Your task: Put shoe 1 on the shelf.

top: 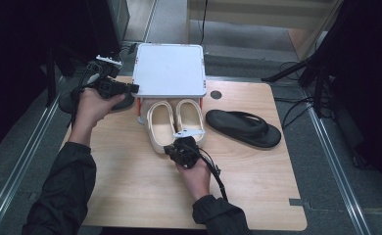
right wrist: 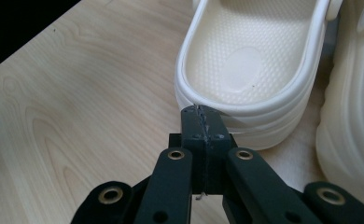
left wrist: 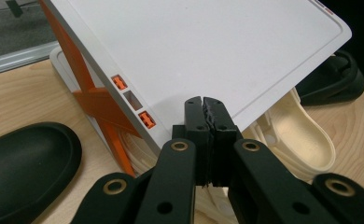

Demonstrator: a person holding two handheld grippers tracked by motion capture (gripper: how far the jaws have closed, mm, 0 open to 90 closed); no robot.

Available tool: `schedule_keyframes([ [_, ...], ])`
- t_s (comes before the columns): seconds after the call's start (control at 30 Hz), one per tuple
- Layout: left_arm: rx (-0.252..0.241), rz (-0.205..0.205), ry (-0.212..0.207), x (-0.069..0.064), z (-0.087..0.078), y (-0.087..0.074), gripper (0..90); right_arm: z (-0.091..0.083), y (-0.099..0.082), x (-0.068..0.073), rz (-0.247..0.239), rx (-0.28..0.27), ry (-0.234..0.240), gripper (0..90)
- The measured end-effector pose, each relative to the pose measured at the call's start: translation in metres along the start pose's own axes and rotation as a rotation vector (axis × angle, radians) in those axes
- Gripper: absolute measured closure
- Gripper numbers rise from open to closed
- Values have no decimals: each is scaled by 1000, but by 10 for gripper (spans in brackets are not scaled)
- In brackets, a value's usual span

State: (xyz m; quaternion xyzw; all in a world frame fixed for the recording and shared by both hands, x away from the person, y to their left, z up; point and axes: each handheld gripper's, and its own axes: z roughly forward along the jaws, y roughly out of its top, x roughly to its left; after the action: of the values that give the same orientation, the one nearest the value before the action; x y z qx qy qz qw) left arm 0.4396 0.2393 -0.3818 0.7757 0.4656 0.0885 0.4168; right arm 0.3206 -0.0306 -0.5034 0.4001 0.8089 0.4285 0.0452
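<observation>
Our right gripper (right wrist: 202,112) has its jaws pressed fully together with nothing between them; in the right gripper view their tips sit at the heel rim of the left cream clog (right wrist: 252,70), at lower centre of the frame, though we cannot tell whether they touch it. The second cream clog (right wrist: 355,116) fills the right edge just beside the first. In the high view the pair lies at centre, toes tucked under the white shelf (top: 168,69), with the right gripper (top: 180,147) at their heels.

Our left gripper (left wrist: 204,105) is also closed and empty, its tips just before the shelf's front edge (left wrist: 208,51). The high view places it (top: 130,88) at upper left, by the shelf's left side.

Bare wooden table (top: 145,191) spreads across the lower frame, open for movement. A black flip-flop (top: 243,127) lies right of the clogs, apart from them.

The left gripper view alone reveals the shelf's orange brace (left wrist: 98,100) and a black shoe (left wrist: 26,163) at lower left.
</observation>
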Motion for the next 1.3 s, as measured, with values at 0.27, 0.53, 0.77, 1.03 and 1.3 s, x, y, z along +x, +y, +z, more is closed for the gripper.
schedule_keyframes([
  [0.27,0,1,0,0,0,0,897,15,17,2,-6,8,-25,900],
  [0.53,0,1,-5,1,0,0,897,35,34,-6,55,-5,-10,900],
  [0.77,0,2,0,0,0,0,897,47,50,-4,31,-17,-34,900],
  [1.03,-1,3,3,0,0,0,897,53,55,-3,-11,-23,-60,900],
  [1.3,0,-3,-5,0,0,0,898,63,64,-6,-27,-38,-117,900],
])
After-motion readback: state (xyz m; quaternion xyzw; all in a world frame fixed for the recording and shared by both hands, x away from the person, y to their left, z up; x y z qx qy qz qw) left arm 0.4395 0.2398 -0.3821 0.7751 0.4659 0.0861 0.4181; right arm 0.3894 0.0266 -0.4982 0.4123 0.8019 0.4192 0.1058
